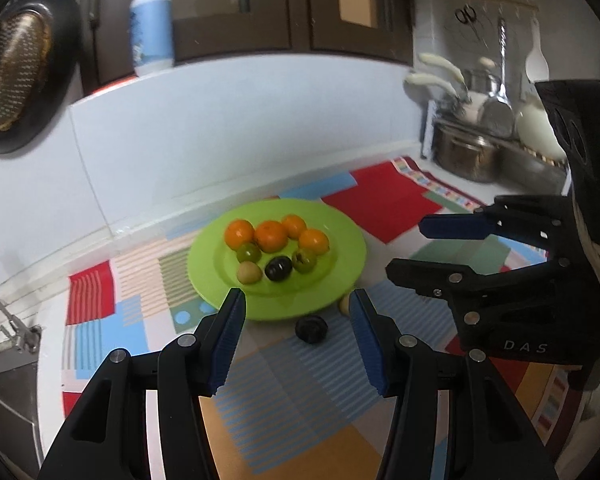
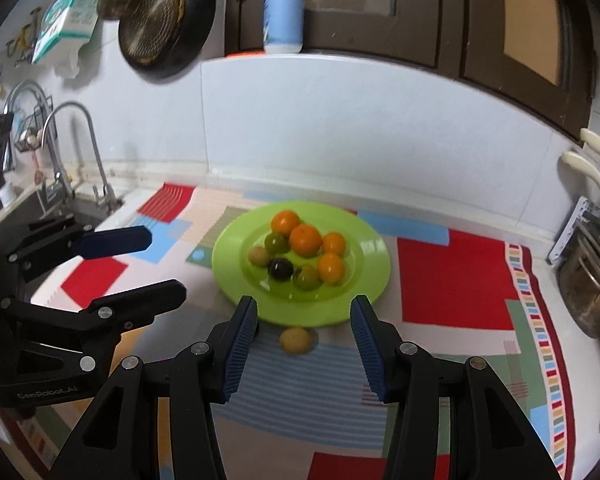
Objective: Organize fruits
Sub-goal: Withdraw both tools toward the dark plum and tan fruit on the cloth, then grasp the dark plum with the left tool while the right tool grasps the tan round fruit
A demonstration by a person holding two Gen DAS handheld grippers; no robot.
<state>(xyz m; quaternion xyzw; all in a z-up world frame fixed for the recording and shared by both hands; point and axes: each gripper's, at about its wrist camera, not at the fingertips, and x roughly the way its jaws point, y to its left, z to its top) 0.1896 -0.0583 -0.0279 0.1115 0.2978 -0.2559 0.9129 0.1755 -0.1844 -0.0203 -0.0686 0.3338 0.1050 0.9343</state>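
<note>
Both the left claw (image 1: 296, 340) and the right claw (image 2: 304, 344) gape empty above the patchwork-clothed table (image 2: 456, 276). At frame centre, a round lime-green plastic plate (image 2: 374, 276) holds oranges and small fruits; a dark plum (image 1: 311, 329) and a tan round fruit (image 2: 295, 340) lie just beside its near rim.

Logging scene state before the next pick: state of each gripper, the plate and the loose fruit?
Left gripper: open, empty.
Right gripper: open, empty.
Round lime-green plastic plate: on the patchwork mat, holds eight fruits.
Four oranges: on the plate, grouped at its back.
Dark purple round fruit: off the plate, on the mat.
Small yellowish round fruit: off the plate, on the mat by its front rim.
</note>
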